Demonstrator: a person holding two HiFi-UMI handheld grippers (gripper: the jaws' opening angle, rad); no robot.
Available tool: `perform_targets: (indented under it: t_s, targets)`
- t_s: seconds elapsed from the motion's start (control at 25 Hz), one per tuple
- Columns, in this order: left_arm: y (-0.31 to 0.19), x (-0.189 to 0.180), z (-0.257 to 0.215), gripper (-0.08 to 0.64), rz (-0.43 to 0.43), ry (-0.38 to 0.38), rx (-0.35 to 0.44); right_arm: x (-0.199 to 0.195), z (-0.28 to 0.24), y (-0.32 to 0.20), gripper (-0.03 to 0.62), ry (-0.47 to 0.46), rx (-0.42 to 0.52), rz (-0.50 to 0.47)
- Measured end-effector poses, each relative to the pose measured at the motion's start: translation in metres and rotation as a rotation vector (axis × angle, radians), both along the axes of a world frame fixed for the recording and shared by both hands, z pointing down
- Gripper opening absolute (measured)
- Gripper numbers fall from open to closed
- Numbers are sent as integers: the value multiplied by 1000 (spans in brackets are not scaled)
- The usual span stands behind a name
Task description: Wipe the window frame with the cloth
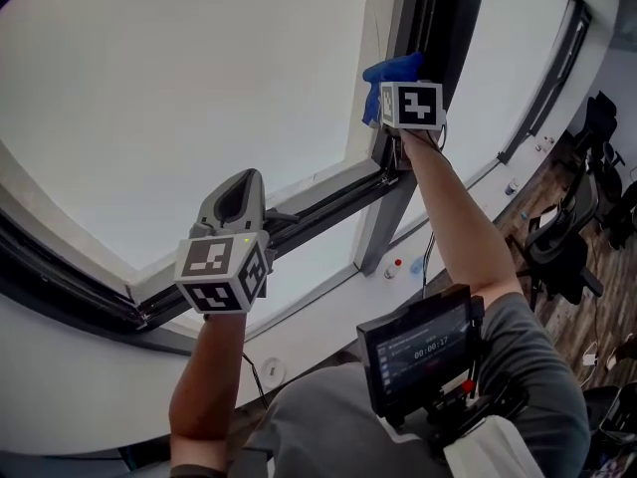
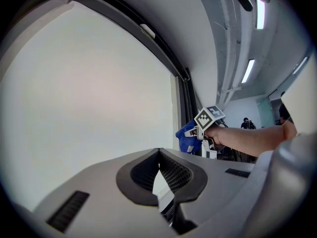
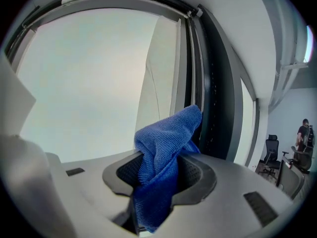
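Note:
My right gripper (image 1: 386, 100) is raised against the dark upright window frame (image 1: 435, 28) and is shut on a blue cloth (image 1: 390, 71). In the right gripper view the cloth (image 3: 163, 148) bunches up out of my right gripper (image 3: 159, 162), and its top corner touches the frame's black upright (image 3: 213, 93). My left gripper (image 1: 239, 192) hovers lower left, over the frame's horizontal rail (image 1: 318, 202). It holds nothing, and in its own view the left gripper (image 2: 159, 155) has its pads meeting at the tips. From there the cloth (image 2: 186, 139) shows beside the frame (image 2: 188, 103).
A white sill (image 1: 328, 332) runs below the window, with small items (image 1: 398, 265) on it. Office chairs (image 1: 567, 247) stand on the wooden floor at the right. A screen device (image 1: 423, 352) hangs on the person's chest. A person (image 3: 302, 133) stands far back in the room.

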State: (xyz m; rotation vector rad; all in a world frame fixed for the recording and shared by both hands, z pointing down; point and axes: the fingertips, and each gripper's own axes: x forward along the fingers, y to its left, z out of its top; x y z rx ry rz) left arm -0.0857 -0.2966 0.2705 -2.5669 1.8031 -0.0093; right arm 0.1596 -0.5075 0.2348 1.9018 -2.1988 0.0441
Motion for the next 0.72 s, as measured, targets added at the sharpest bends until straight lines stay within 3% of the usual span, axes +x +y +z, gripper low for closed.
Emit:
perform_targets:
  t_s: [0.72]
  targets:
    - [2, 2, 41, 8, -16, 16, -64, 7, 161, 1, 161, -13, -243, -9]
